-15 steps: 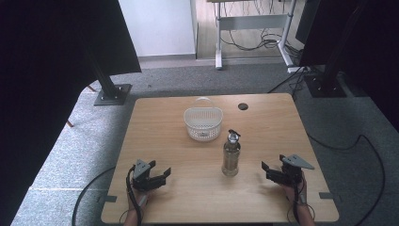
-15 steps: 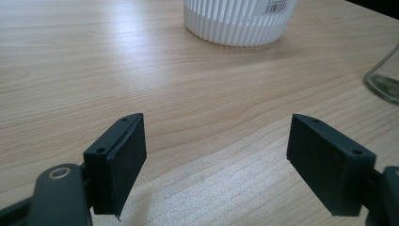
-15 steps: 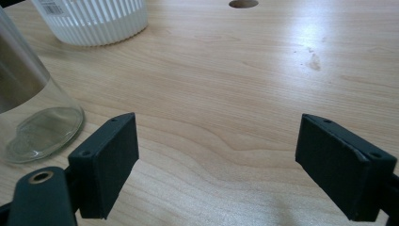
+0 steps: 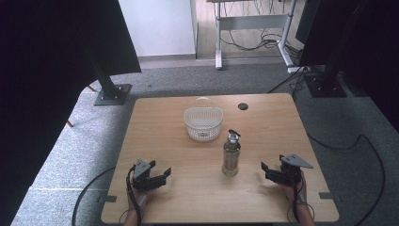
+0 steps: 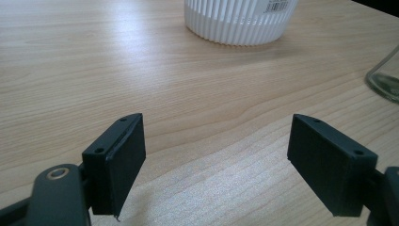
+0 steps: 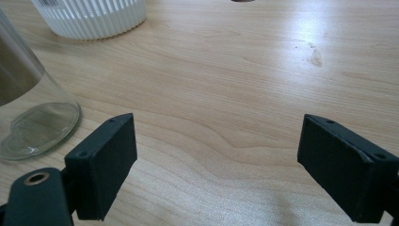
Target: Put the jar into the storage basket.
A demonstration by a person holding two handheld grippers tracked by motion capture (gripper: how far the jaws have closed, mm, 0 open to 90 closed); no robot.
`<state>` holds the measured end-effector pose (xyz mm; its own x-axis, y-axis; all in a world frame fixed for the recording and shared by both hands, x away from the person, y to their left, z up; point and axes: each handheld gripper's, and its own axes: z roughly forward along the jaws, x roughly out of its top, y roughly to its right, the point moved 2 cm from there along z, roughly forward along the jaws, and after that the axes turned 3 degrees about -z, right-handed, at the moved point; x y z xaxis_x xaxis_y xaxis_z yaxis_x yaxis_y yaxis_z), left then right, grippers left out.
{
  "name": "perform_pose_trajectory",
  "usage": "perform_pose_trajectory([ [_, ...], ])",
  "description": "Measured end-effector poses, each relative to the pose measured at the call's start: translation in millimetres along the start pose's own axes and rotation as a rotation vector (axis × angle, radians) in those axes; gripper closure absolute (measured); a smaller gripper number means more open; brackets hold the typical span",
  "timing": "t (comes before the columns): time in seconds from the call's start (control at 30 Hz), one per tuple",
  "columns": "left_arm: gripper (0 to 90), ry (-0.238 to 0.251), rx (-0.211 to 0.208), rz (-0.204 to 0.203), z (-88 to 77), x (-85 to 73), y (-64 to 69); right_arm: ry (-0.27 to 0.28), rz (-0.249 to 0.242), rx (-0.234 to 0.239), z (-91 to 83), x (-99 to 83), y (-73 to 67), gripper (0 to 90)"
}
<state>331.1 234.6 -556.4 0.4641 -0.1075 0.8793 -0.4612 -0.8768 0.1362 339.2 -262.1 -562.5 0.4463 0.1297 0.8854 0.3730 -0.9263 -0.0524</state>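
Note:
A clear glass bottle [image 4: 231, 155] with a dark pump top stands upright near the middle of the wooden table [image 4: 160, 136]. Behind it sits a white ribbed basket [image 4: 203, 122]. My left gripper [image 4: 164, 173] rests near the front left edge, open, nothing between its jaws. My right gripper [image 4: 265, 170] rests at the front right, open and empty too, a little right of the bottle. In the left gripper view the basket [image 5: 240, 19] is ahead and the bottle's base [image 5: 385, 77] is at the right edge. The right gripper view has the bottle [image 6: 28, 103] at left and the basket [image 6: 91, 16] beyond.
A dark round cable hole [image 4: 243, 106] lies in the tabletop behind the basket. Black stand bases [image 4: 112, 94] sit on the grey carpet beyond the table, and a desk frame with cables [image 4: 254, 28] is farther back. Cables trail from both grippers off the front edge.

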Motion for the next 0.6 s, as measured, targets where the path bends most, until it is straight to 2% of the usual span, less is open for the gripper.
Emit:
perform_pose_trajectory([
  [0.27, 19.1, -0.001, 0.001, 0.001, 0.4, 0.0, 0.6, 0.000, -0.005, -0.004, -0.5, -0.1, 1.4, 12.1],
  [0.47, 19.1, -0.004, 0.001, 0.003, 0.8, 0.1, 0.8, 0.001, -0.031, -0.011, -1.2, -0.4, -1.7, 13.0],
  [0.6, 19.1, -0.005, 0.001, 0.002, 0.9, 0.2, 0.7, 0.006, -0.051, 0.001, -4.1, 1.4, -6.9, 13.0],
])
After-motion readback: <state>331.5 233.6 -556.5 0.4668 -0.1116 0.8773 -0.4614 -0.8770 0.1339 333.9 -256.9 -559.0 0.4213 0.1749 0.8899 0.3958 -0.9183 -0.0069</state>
